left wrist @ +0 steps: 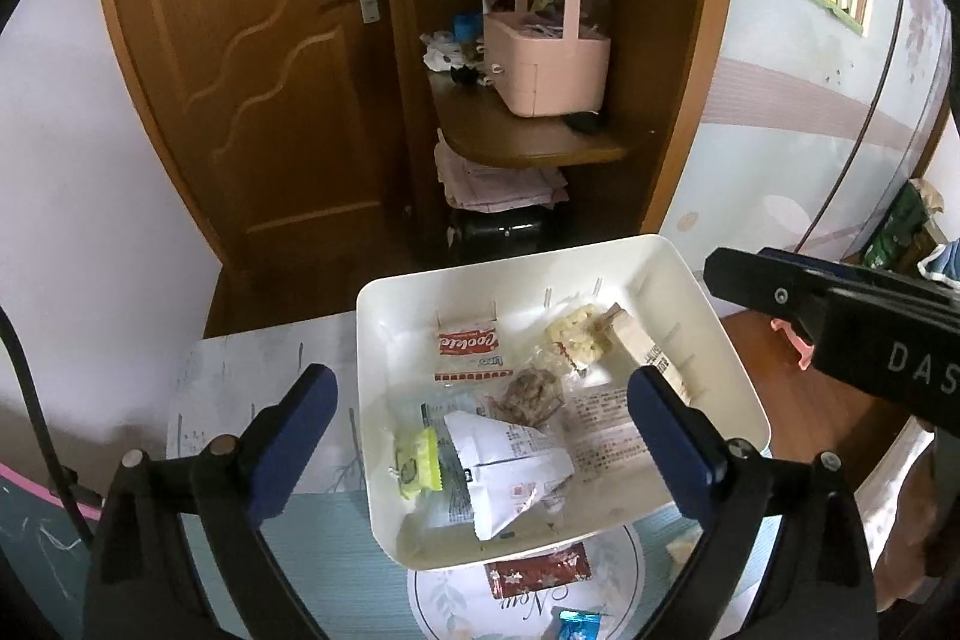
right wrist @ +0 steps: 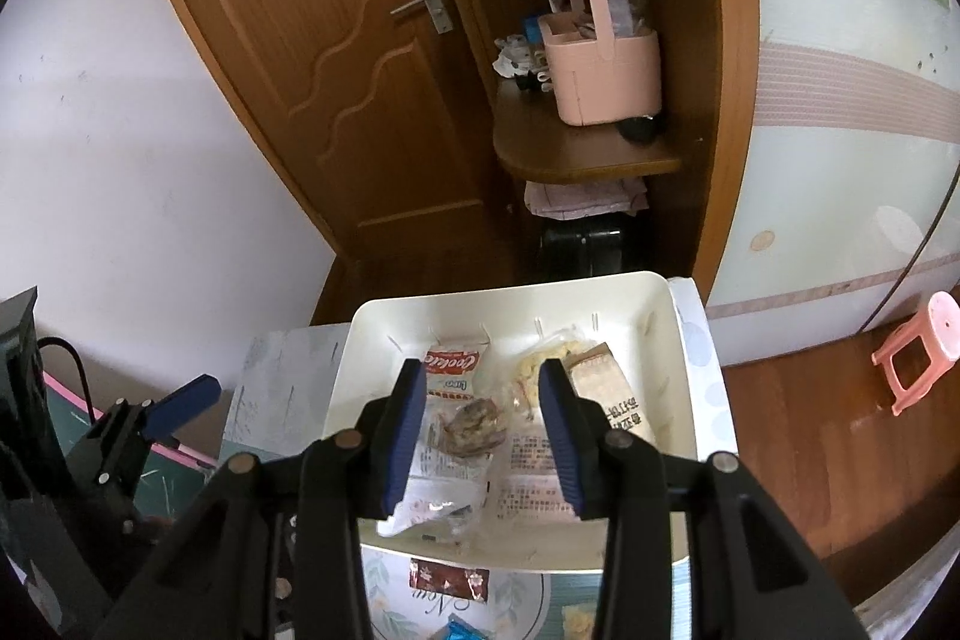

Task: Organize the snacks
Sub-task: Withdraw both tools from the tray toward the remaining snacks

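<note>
Left gripper [left wrist: 483, 436]: fills the lower part of its own view, pointing steeply downward; black frame, blue pads.
Left jaws: spread wide, one pad at lower left, the other at lower right of the frame; nothing pressed between them.
Left gripper in the right wrist view [right wrist: 180, 403]: at the lower left edge, one blue pad showing.
Right gripper [right wrist: 483, 436]: low centre of its own view, angled downward.
Right jaws: partly apart, pads upright and parallel; neither pad visibly presses on anything.
Right gripper in the left wrist view [left wrist: 840, 322]: black body entering from the right edge; jaws not visible there.
</note>
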{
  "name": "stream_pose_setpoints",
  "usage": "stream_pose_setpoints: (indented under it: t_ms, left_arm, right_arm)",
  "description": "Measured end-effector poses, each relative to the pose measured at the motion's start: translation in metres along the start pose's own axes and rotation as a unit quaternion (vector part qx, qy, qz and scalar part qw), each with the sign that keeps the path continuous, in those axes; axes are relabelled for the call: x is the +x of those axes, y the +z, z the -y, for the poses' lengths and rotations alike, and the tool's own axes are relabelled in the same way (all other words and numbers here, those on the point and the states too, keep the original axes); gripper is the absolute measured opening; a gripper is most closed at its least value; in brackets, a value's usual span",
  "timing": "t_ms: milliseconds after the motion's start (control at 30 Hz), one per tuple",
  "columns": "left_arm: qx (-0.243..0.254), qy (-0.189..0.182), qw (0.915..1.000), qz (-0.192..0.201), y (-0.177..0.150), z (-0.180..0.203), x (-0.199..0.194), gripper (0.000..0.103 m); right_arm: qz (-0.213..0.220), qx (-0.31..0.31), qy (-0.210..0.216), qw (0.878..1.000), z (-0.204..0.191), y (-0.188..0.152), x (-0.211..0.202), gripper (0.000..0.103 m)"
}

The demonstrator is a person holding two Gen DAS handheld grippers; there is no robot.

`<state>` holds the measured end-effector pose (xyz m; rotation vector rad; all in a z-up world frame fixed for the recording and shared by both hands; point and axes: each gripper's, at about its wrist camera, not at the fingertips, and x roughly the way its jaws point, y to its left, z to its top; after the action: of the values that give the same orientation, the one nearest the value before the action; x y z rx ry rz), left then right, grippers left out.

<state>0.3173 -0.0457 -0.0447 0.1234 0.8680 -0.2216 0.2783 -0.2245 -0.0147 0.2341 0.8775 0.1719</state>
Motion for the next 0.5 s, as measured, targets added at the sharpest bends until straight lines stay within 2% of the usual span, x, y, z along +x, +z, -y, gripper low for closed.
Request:
stream_pose_setpoints:
  t_ms: [500]
  left_arm:
    - [-0.002,0.007,0.9998,0.017,-0.007,0.002,-0.018,0.097]
  right_arm:
    - [-0.002,-0.004,0.004,1.000,-0.004,-0.006,-0.006,0.040]
